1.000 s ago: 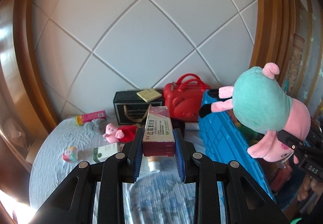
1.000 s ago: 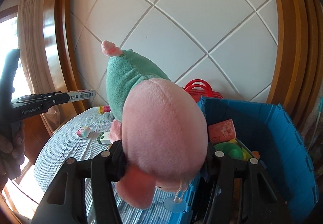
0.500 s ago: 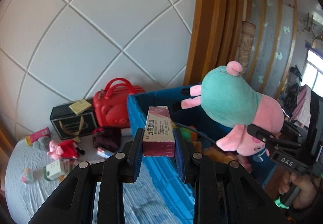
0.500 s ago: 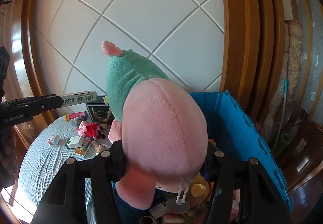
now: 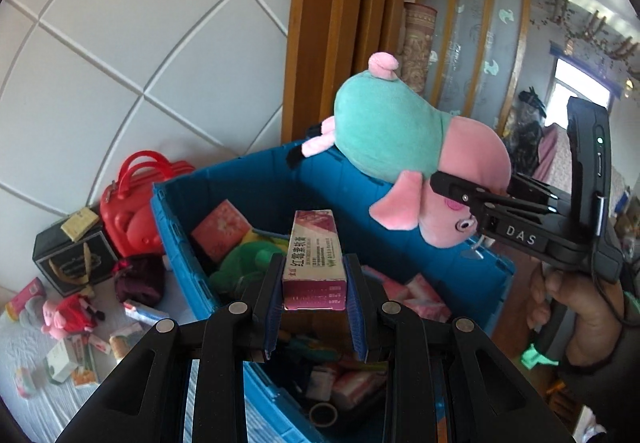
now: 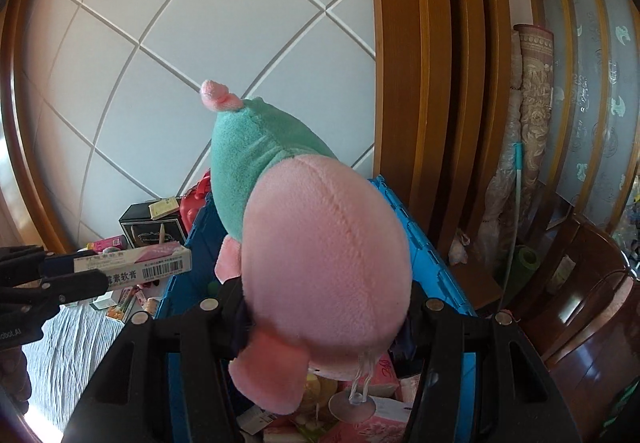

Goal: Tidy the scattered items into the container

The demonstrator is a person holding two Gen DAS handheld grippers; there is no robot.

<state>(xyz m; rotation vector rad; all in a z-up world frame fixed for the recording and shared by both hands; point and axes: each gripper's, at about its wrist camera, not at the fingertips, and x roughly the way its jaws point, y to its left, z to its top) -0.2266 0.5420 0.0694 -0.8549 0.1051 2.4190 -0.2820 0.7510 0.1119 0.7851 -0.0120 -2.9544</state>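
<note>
Both grippers had swung from the worktop over the blue crate; left gripper pinching the ointment box, right gripper clamping the plush pig. Lowering before releasing seemed wise.

Back wall: white padded panels w/ diagonal grey seams, diamond pattern, set in a curved wood frame. Right of it, wide wood pillar, ribbed vertical mouldings. Beyond that a screen of wood slats over frosted glass w/ pale teal motifs. Rolled patterned rug stands upright against the screen, wrapped in clear plastic lower down. Dark glossy wood furniture at right edge. Bright window far right, daylight coming in. Surface covered w/ pale wrinkled cloth.
</note>
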